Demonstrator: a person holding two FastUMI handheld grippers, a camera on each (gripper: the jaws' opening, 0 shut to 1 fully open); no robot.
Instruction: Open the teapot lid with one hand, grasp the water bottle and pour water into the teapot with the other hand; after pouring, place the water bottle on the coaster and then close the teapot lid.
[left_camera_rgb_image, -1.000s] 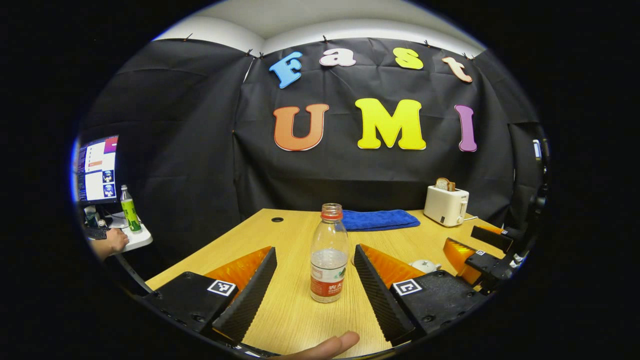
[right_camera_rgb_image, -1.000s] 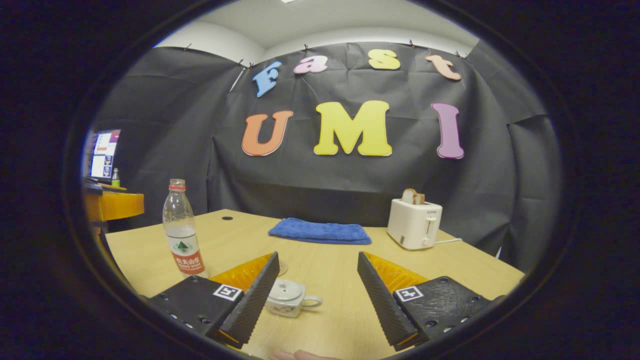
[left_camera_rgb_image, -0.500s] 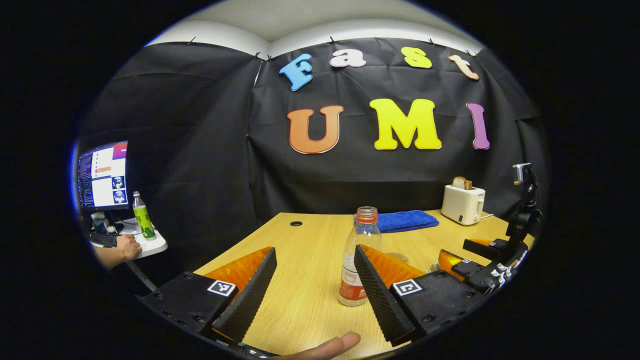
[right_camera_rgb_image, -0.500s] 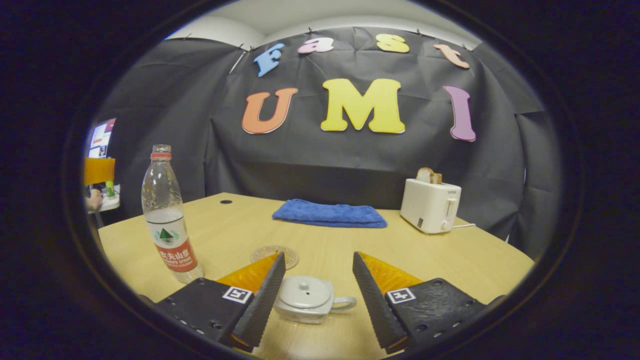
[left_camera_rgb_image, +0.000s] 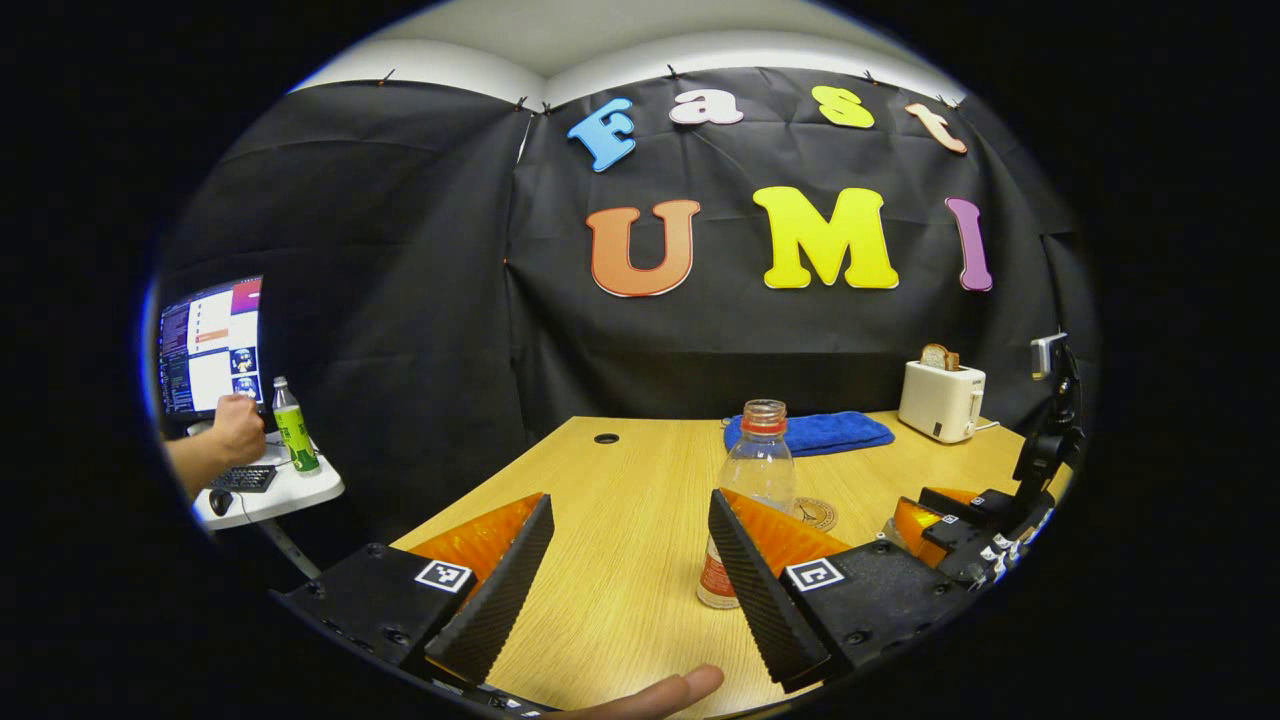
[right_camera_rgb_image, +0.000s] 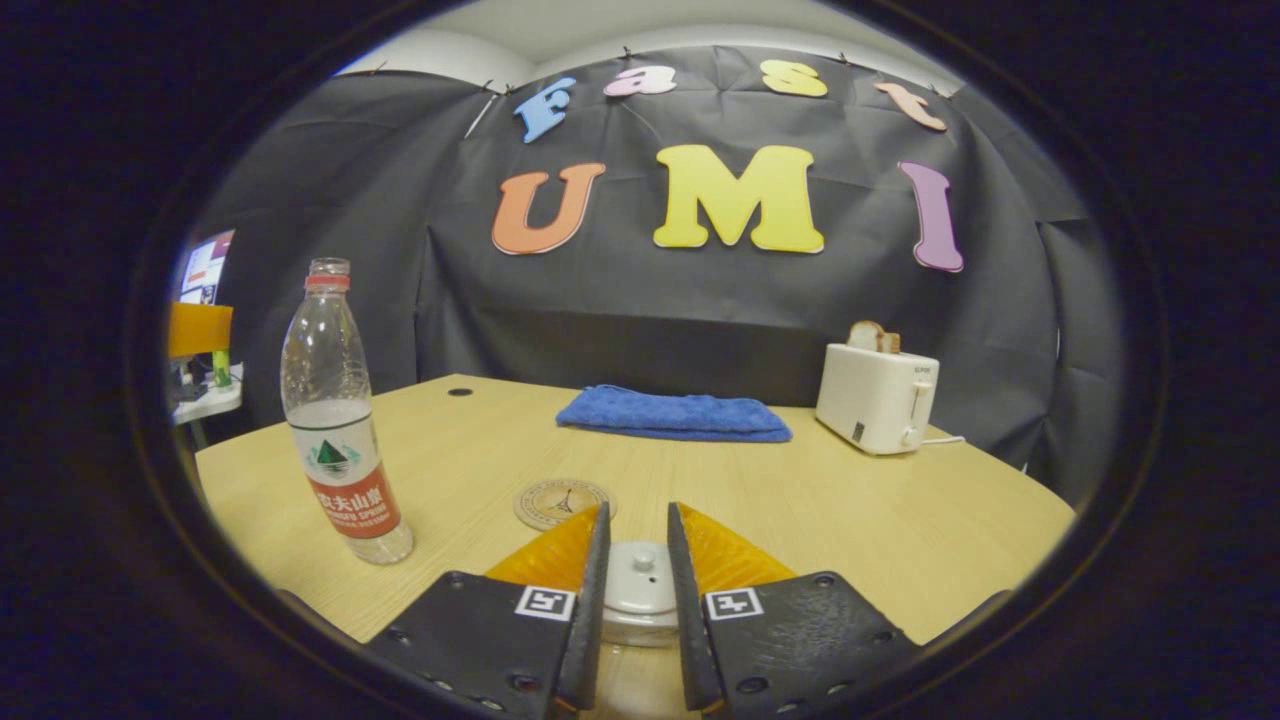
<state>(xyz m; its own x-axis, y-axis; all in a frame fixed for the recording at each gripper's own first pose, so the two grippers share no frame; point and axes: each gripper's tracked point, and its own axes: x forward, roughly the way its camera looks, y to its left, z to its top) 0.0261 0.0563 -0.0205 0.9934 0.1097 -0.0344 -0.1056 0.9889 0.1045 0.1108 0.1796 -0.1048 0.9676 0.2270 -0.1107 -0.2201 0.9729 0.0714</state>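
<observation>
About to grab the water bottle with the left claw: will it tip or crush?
The water bottle is tall, narrow and roughly half full, so a high push could tip it. Its thin clear plastic probably dents under squeeze. It has no cap, so tilting may spill.

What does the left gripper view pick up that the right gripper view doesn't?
Left gripper view: a person's hand at a keyboard on the side table, the right gripper seen from outside, and the left gripper with jaws wide, the water bottle partly behind one finger.

Right gripper view: the teapot lid, jaws standing close on either side of it; whether they touch it is unclear.

Both: water bottle, coaster, blue towel, toaster, table.
</observation>
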